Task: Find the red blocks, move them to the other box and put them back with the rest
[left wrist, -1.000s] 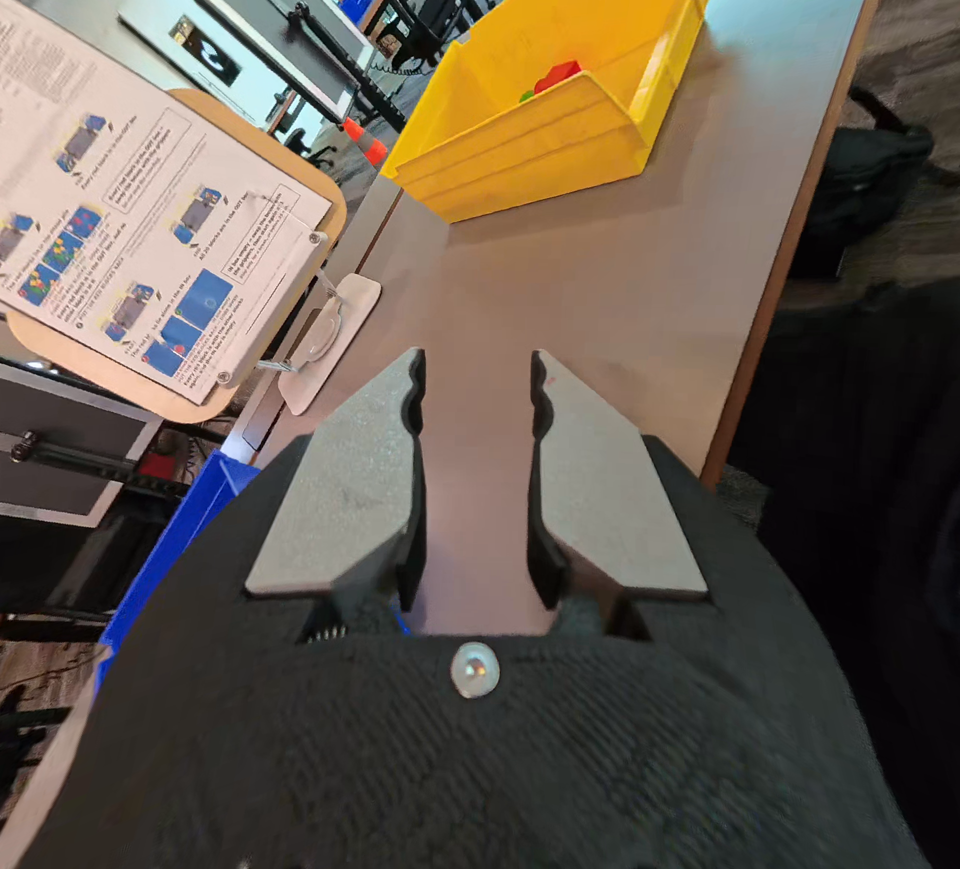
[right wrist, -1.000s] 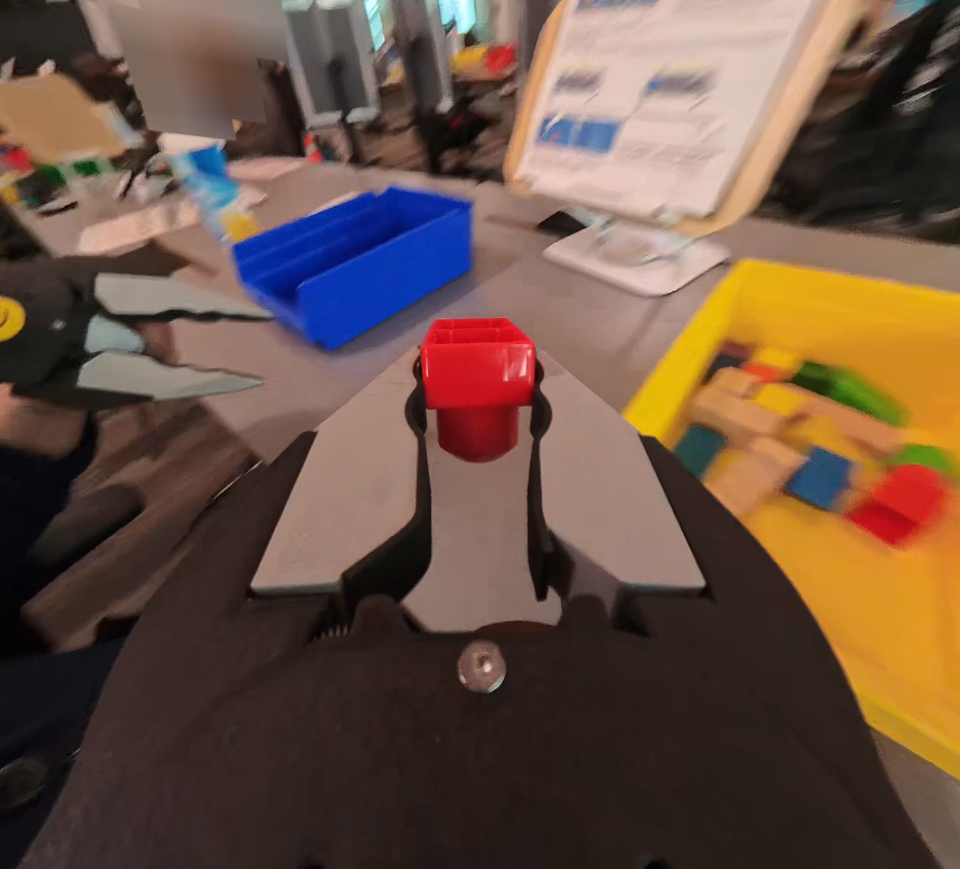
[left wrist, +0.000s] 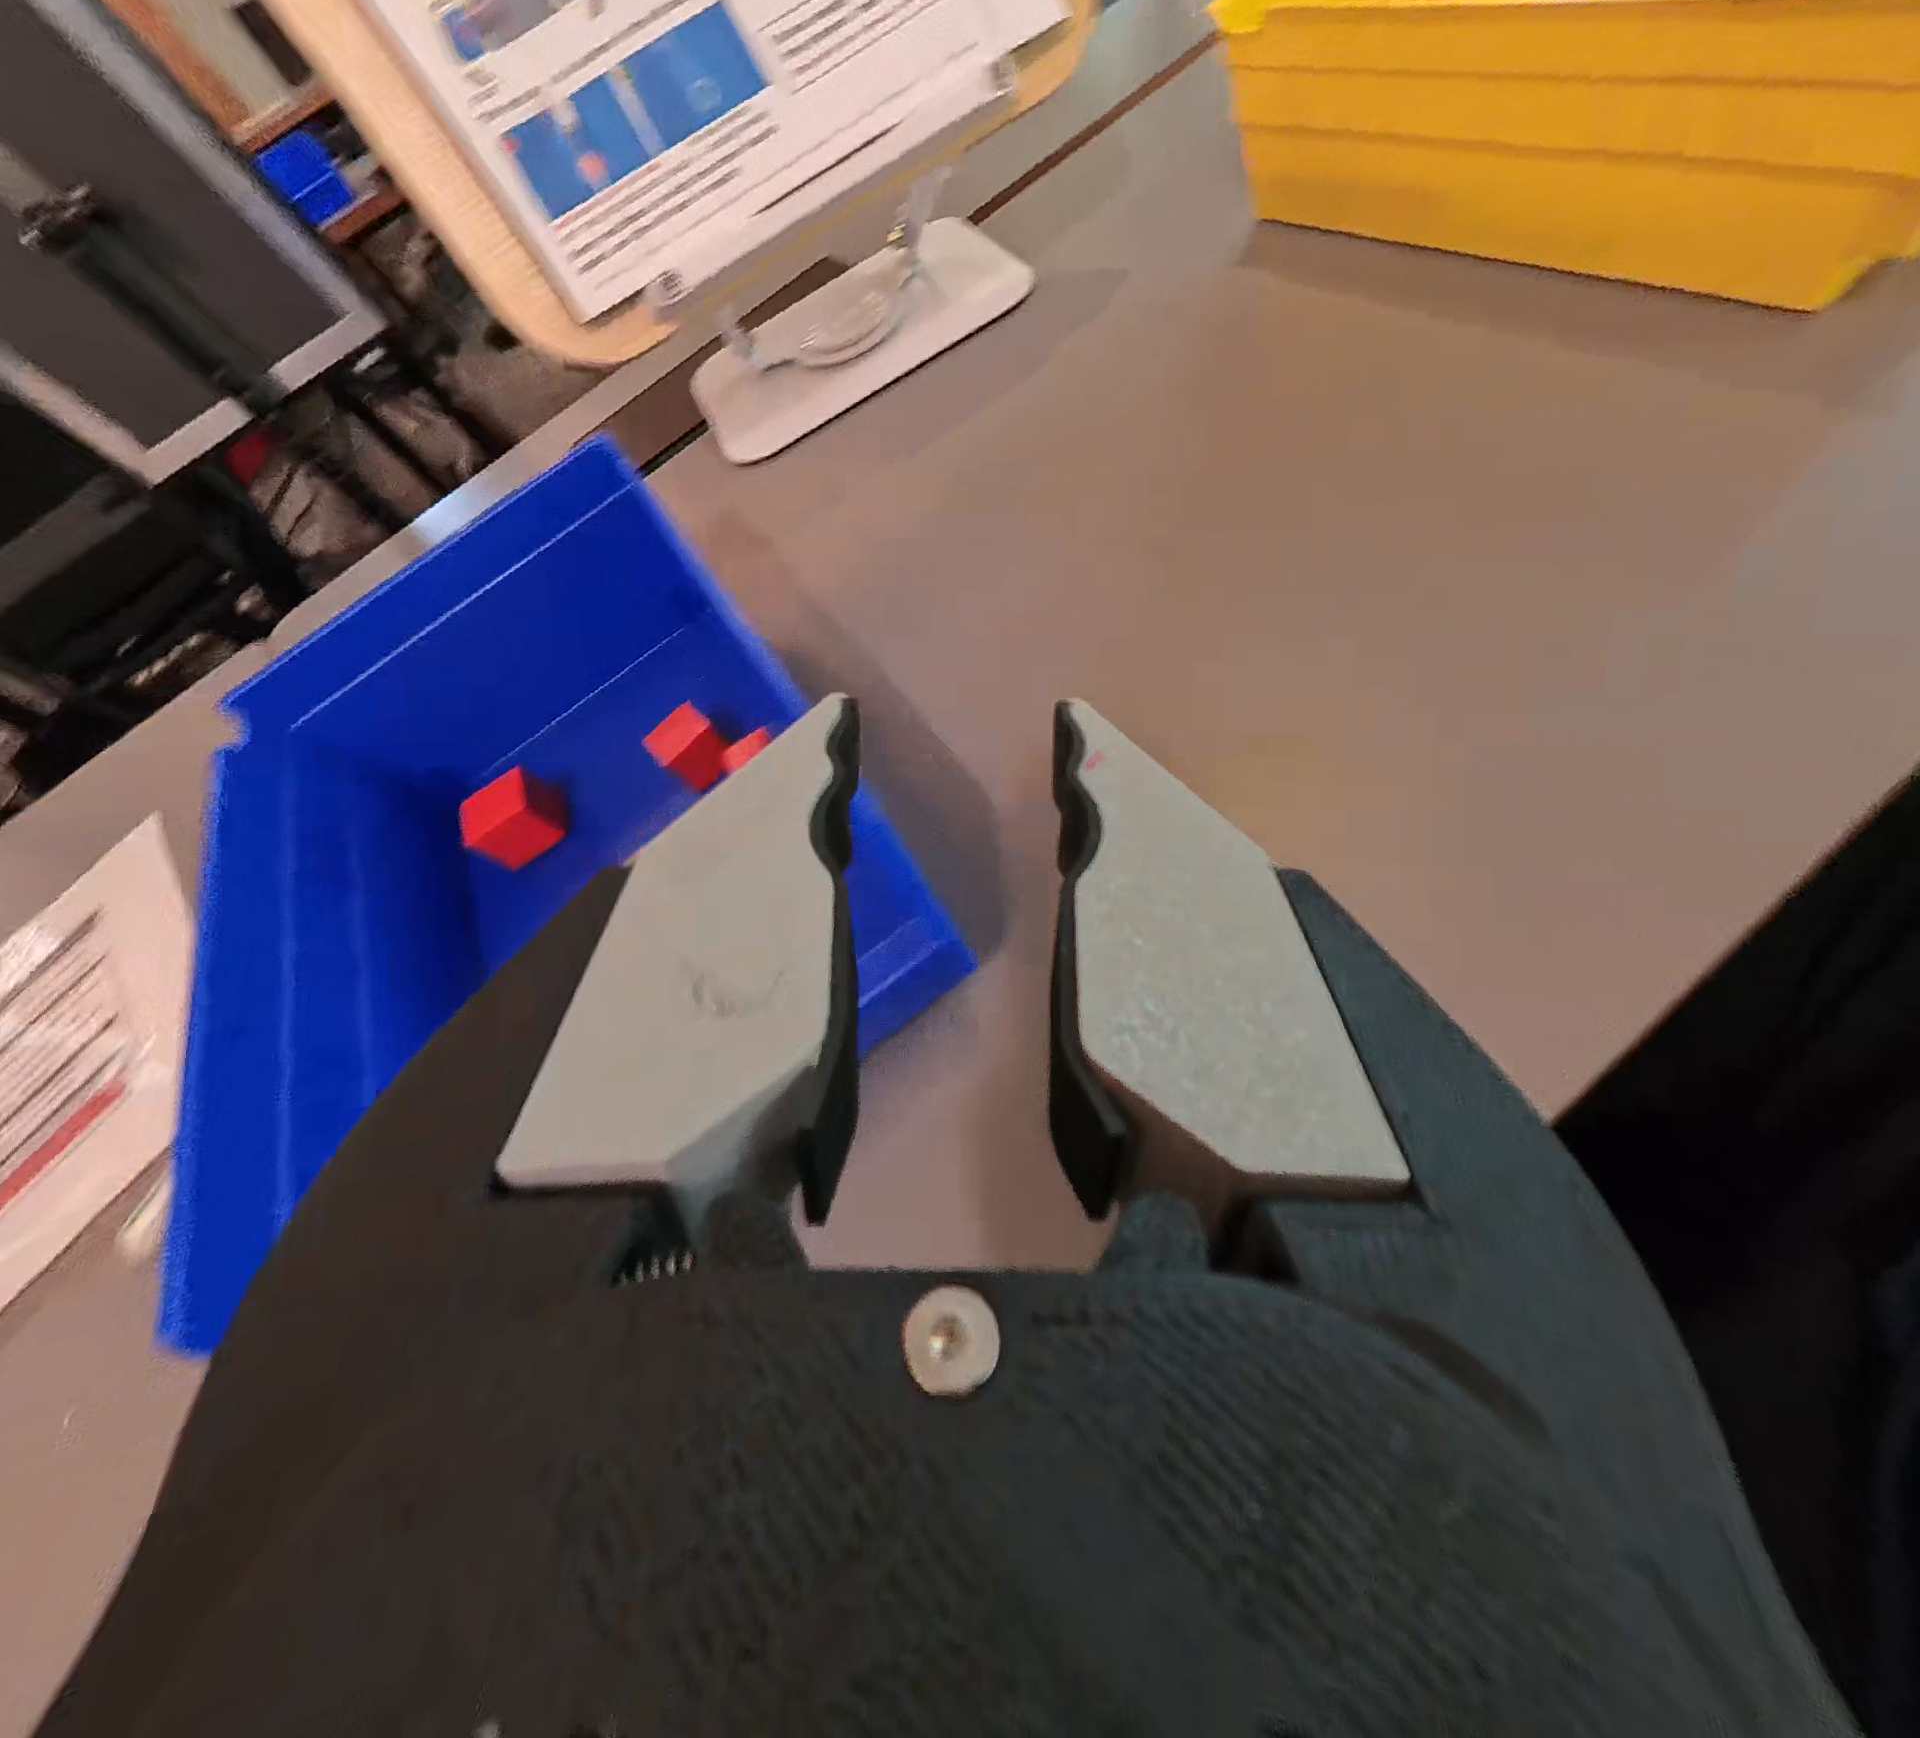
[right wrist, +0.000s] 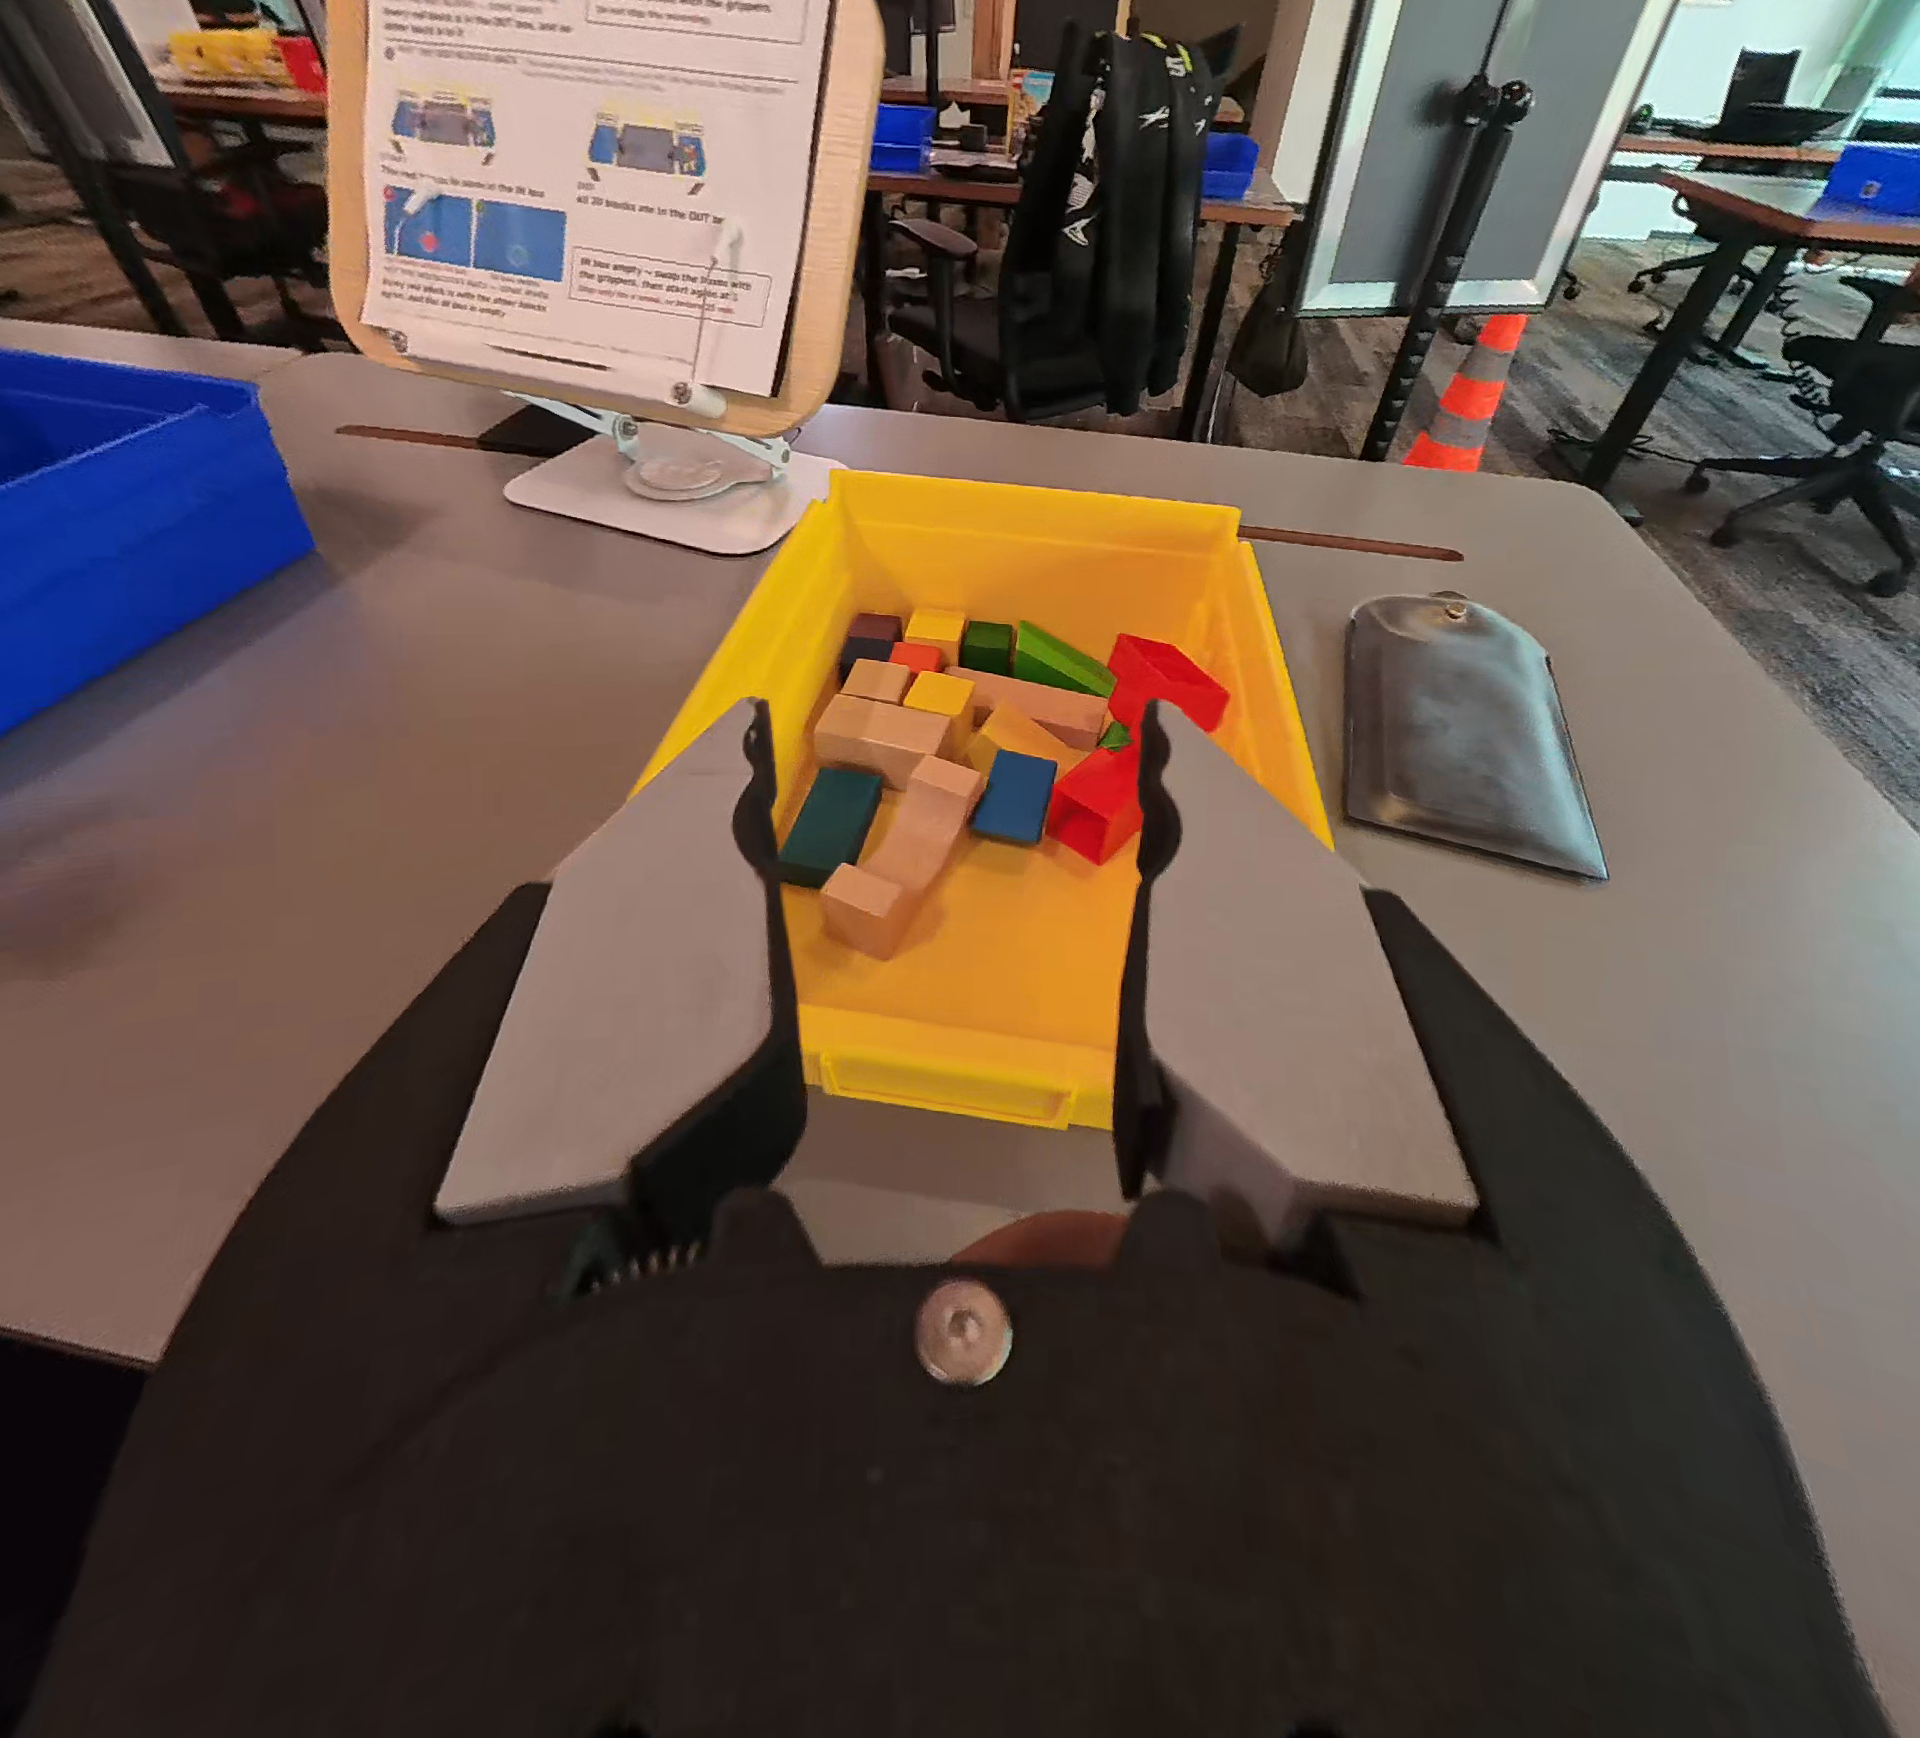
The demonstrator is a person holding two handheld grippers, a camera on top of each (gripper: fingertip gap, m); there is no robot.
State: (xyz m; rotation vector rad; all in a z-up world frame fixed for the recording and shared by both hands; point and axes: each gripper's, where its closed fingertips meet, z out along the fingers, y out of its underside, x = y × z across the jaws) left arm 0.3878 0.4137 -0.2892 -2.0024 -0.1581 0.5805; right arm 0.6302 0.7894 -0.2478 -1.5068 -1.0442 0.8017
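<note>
Hovering over the smooth grey table (right wrist: 436, 753), the right gripper (right wrist: 951, 743) spreads its flat grey fingers wide with nothing between them, above the glossy yellow plastic bin (right wrist: 1039, 545) of painted and bare wooden blocks, two red blocks (right wrist: 1164, 680) among them. The left gripper (left wrist: 956, 753) is parted and bare beside the ribbed blue bin (left wrist: 416, 649), where three small red cubes (left wrist: 509, 821) lie.

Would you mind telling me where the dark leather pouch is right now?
In the right wrist view, the dark leather pouch lies flat on the grey table, just right of the yellow plastic bin.
</note>
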